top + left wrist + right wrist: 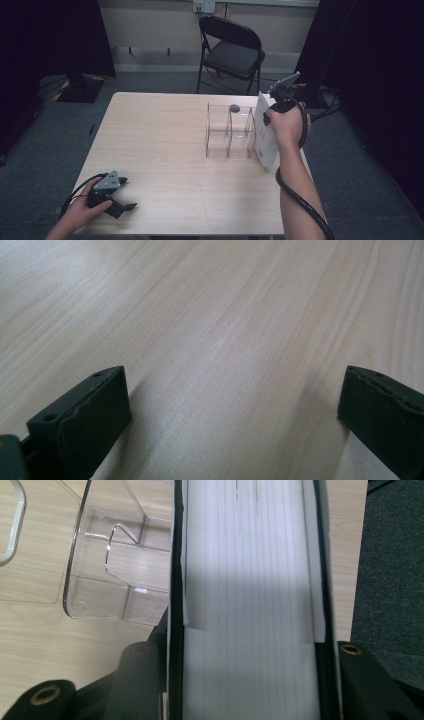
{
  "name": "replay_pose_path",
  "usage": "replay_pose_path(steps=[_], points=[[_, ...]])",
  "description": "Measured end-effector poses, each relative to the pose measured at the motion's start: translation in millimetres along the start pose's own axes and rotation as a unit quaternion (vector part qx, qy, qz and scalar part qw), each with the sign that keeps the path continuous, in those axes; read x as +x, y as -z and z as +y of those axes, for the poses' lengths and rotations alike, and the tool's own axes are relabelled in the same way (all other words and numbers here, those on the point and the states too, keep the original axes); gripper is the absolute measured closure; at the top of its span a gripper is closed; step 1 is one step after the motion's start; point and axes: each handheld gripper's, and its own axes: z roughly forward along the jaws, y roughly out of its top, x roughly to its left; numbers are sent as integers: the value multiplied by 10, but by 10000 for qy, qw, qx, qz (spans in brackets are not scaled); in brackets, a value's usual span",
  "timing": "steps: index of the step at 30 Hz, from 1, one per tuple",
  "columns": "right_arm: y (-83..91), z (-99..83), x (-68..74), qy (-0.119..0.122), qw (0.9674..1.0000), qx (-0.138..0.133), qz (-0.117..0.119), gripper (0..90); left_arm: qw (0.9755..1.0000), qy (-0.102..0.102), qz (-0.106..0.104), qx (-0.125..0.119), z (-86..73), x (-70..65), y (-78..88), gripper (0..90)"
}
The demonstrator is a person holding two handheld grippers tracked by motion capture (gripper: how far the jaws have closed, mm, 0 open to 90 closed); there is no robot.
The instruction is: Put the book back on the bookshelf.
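White book (265, 132) stands clamped in the right gripper (278, 102) beside the clear rack (230, 131), near the table's (165, 150) right edge; the left gripper (116, 198) rests, jaws apart.

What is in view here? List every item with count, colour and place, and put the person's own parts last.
book: one, white with black covers, upright at the table's right edge, beside the organizer
organizer: one, clear plastic with dividers, right half of the table
small round object: one, dark, at the organizer's far rim; what it is cannot be told
table: one, light wood, centre
folding chair: one, black, behind the table
curtains: black, both sides of the room
right gripper: one, black, shut on the book
left gripper: one, black, open, resting at the table's near left corner
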Motion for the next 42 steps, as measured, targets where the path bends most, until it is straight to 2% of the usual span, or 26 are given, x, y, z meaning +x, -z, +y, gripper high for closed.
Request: replay_pose_path(steps=[8, 12, 18, 25, 30, 31, 34, 35, 37, 39, 42], points=[[-45, 15, -51, -129, 9999, -95, 18, 521, 10000, -1, -9, 0, 0, 1, 0, 0], [-63, 35, -52, -108, 9999, -98, -38, 521, 10000, 1, -1, -1, 0, 0, 0, 0], [-139, 34, -68, -242, 9996, -150, 23, 521, 10000, -1, -10, 2, 0, 1, 1, 0], [-191, 83, -27, -162, 9994, -300, -16, 521, 10000, -9, -27, -29, -2, 5, -4, 0], [-224, 108, 0, -183, 9991, -374, 23, 520, 10000, -45, -69, 5, 10, 19, -8, 0], [-232, 109, 9, -204, 9990, -392, 19, 519, 9999, -97, -24, 8, 14, 25, -8, 0], [-256, 112, 34, -167, 9989, -432, -35, 517, 10000, -49, -80, 8, 19, 22, -18, 0], [-264, 110, 36, -169, 9989, -426, -34, 515, 9999, -40, -70, -68, 14, 21, -30, 0], [-283, 93, 40, -145, 9993, -341, -26, 512, 9999, -50, -69, -53, 15, 22, -29, 0], [-284, 69, 19, -195, 9988, -451, 32, 507, 9999, -52, -68, -55, 16, 22, -30, 0], [-281, 56, -27, -248, 9987, -437, 120, 497, 10000, -66, -60, -41, 17, 25, -27, 0]])
